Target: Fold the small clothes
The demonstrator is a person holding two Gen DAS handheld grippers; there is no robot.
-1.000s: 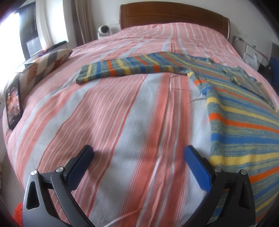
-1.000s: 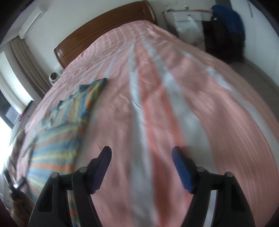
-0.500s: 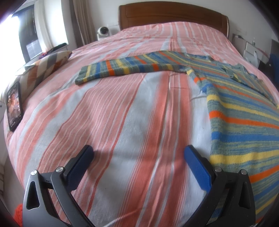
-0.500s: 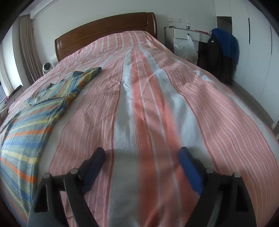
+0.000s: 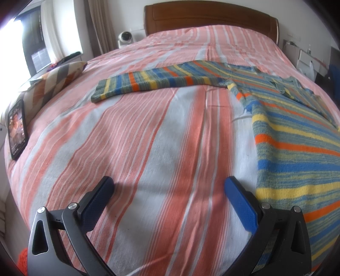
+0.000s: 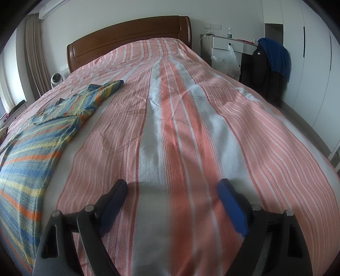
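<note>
A striped knit sweater (image 5: 293, 135) in blue, yellow, orange and green lies flat on the bed, one sleeve (image 5: 153, 81) stretched out to the left. In the right wrist view the same sweater (image 6: 36, 144) lies at the left, with its other sleeve folded in over the chest. My left gripper (image 5: 169, 184) hovers open over bare bedspread, the sweater's hem just right of its right finger. My right gripper (image 6: 172, 186) stands open over the bedspread, well right of the sweater, nothing between its fingers.
The pink and white striped bedspread (image 6: 191, 127) covers the whole bed up to a wooden headboard (image 5: 208, 19). A phone (image 5: 18, 129) and a patterned cushion (image 5: 57, 82) lie at the bed's left edge. A white desk and dark clothes on a chair (image 6: 267, 68) stand to the right.
The right gripper has rolled level and dropped closer to the bedspread, and its jaws have spread wider. The left gripper has stayed where it was.
</note>
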